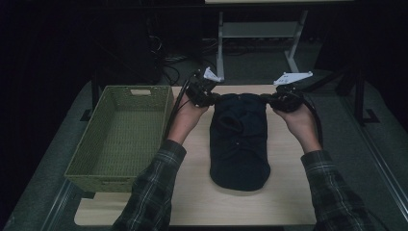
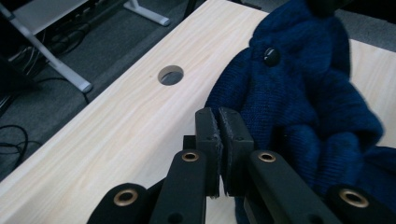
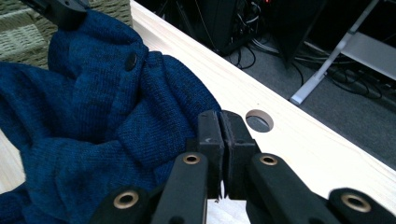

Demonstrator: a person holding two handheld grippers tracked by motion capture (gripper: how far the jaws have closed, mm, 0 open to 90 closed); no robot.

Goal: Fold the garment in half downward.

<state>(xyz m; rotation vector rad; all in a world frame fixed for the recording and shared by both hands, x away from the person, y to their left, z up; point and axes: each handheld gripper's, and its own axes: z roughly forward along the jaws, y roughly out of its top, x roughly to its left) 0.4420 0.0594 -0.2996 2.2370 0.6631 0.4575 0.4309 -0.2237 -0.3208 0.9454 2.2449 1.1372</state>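
Observation:
A dark blue knit cardigan (image 1: pixel 239 139) lies folded lengthwise on the pale wooden table (image 1: pixel 288 192), with a black button (image 2: pixel 272 56) near its far end. My left gripper (image 1: pixel 214 98) is at the cardigan's far left corner and my right gripper (image 1: pixel 270 100) at its far right corner. In the left gripper view the jaws (image 2: pixel 218 114) are pressed together against the edge of the knit (image 2: pixel 303 102). In the right gripper view the jaws (image 3: pixel 219 115) are likewise together beside the fabric (image 3: pixel 93 116). I see no cloth between either pair of pads.
An olive woven basket (image 1: pixel 84 139) stands on the table's left side, close to the left forearm. A round cable hole (image 2: pixel 170 75) sits near the table's far edge. Beyond that edge are desk legs (image 1: pixel 220 43) and cables on the floor.

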